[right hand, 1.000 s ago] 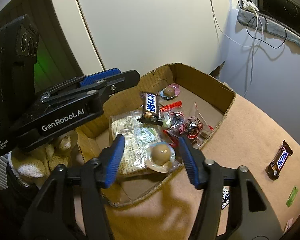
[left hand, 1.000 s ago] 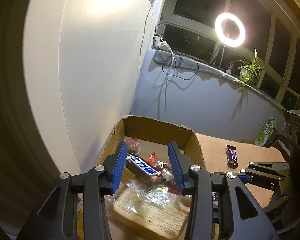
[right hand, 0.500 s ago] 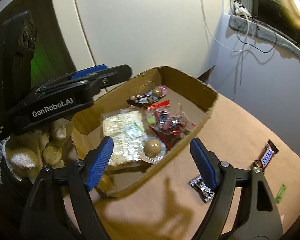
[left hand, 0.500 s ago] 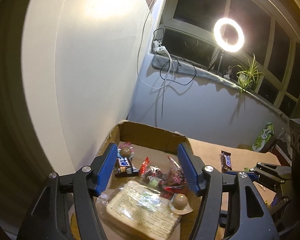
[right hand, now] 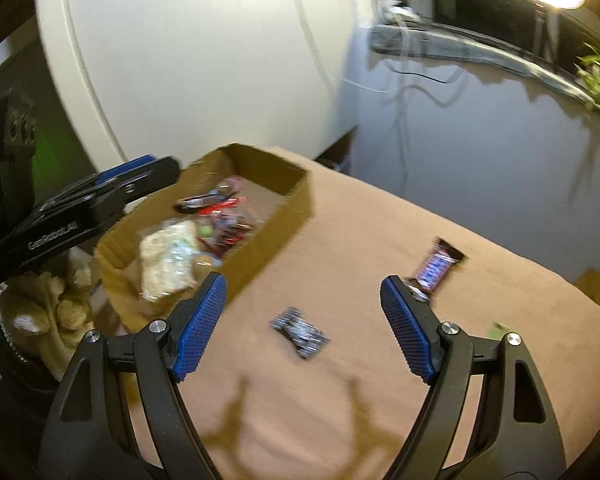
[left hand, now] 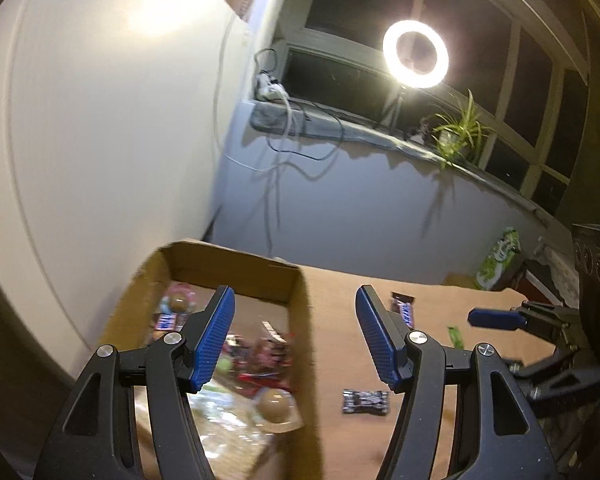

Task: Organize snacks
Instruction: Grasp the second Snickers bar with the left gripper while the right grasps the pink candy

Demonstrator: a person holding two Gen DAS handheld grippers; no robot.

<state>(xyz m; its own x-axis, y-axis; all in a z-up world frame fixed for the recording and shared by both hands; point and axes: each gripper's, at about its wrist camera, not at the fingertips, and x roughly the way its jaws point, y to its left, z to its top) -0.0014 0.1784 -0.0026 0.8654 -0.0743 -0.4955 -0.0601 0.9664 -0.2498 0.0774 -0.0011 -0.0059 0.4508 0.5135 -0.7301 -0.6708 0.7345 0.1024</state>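
An open cardboard box holds a cracker pack, a round chocolate in a clear cup, a blue-label bar and red wrapped candies. My left gripper hangs open over the box's right wall, nothing between its pads. My right gripper stands open above the tan tabletop. A small dark wrapped candy lies on the table below the right gripper's gap, untouched. A brown chocolate bar lies beside the right finger.
A small green wrapper lies further right on the table, and a green snack bag stands at the back. A white wall borders the box on the left. A gloved hand holds the left gripper. Cables hang from the window sill.
Both grippers opened wider, letting the blue-label bar and the round chocolate drop into the box. Both then swung right, away from the box and over the table.
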